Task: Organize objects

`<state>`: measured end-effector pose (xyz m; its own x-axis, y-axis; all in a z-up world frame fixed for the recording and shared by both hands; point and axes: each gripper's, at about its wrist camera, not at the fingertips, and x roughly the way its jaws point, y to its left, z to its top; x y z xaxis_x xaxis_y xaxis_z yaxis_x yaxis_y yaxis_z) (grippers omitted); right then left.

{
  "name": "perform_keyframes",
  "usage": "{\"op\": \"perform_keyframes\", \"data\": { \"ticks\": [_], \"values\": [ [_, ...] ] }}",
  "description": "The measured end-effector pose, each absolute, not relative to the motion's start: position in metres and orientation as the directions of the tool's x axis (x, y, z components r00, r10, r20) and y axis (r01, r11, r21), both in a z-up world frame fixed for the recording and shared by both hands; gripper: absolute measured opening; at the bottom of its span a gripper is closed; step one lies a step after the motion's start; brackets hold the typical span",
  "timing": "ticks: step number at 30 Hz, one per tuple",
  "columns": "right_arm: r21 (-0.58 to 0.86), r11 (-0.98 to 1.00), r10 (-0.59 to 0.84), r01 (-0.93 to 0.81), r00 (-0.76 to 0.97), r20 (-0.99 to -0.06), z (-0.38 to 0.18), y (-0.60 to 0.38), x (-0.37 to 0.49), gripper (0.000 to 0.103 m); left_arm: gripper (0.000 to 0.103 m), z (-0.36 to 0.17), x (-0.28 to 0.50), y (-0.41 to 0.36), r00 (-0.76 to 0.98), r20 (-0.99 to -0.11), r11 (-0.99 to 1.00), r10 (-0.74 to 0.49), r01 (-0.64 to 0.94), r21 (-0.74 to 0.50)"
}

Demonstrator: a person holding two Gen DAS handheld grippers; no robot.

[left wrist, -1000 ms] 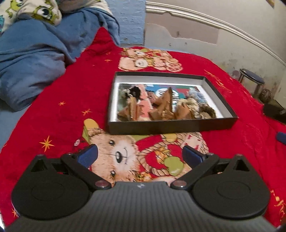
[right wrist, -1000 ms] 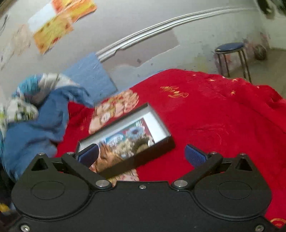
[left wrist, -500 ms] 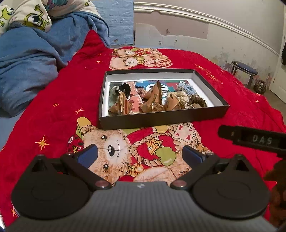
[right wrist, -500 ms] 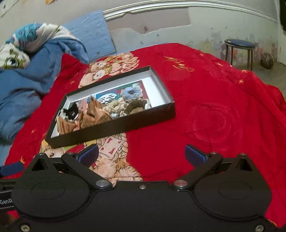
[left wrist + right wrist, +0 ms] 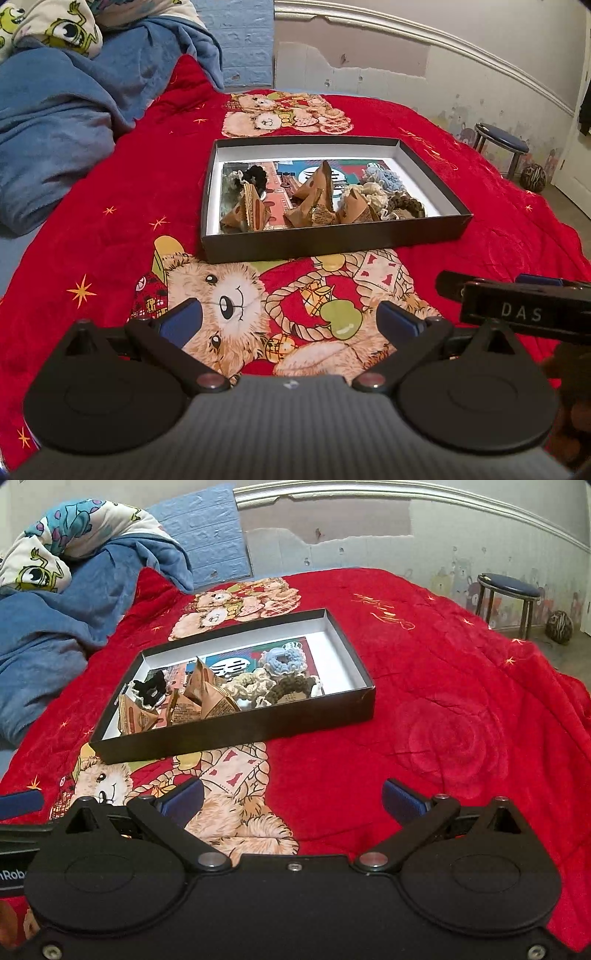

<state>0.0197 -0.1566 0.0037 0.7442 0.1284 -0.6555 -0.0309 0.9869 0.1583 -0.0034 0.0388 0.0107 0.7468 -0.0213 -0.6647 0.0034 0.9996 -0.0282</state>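
A shallow black box (image 5: 332, 238) (image 5: 236, 734) with white inner walls lies on the red bear-print blanket (image 5: 147, 192). Inside it are several brown triangular paper packets (image 5: 314, 192) (image 5: 207, 696), a black scrunchie (image 5: 255, 173) (image 5: 149, 686), a light blue scrunchie (image 5: 282, 659), a cream one (image 5: 249, 683) and a dark brown one (image 5: 291, 688). My left gripper (image 5: 290, 317) hovers open above the bear print, short of the box. My right gripper (image 5: 291, 799) is open too, nearer the box's right front corner. Both hold nothing.
A heap of blue bedding (image 5: 55, 122) and a cartoon-print quilt (image 5: 74, 528) lie at the left. The right gripper's body (image 5: 524, 310) shows at the right of the left wrist view. A blue stool (image 5: 506, 587) stands by the wall beyond the bed's right edge.
Both grippers have drawn back and levelled, so the box now sits farther ahead. The right gripper has swung to face the box and come alongside the left one.
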Motion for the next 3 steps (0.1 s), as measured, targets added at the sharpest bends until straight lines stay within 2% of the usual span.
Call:
{"op": "perform_keyframes", "data": {
  "ticks": [3],
  "values": [
    [0.157,0.987,0.129,-0.033,0.74,-0.66,0.0037,-0.1574,0.0204,0.103,0.103,0.0103,-0.0036,0.0377,0.749,-0.663,1.0,-0.008,-0.002,-0.014]
  ]
}}
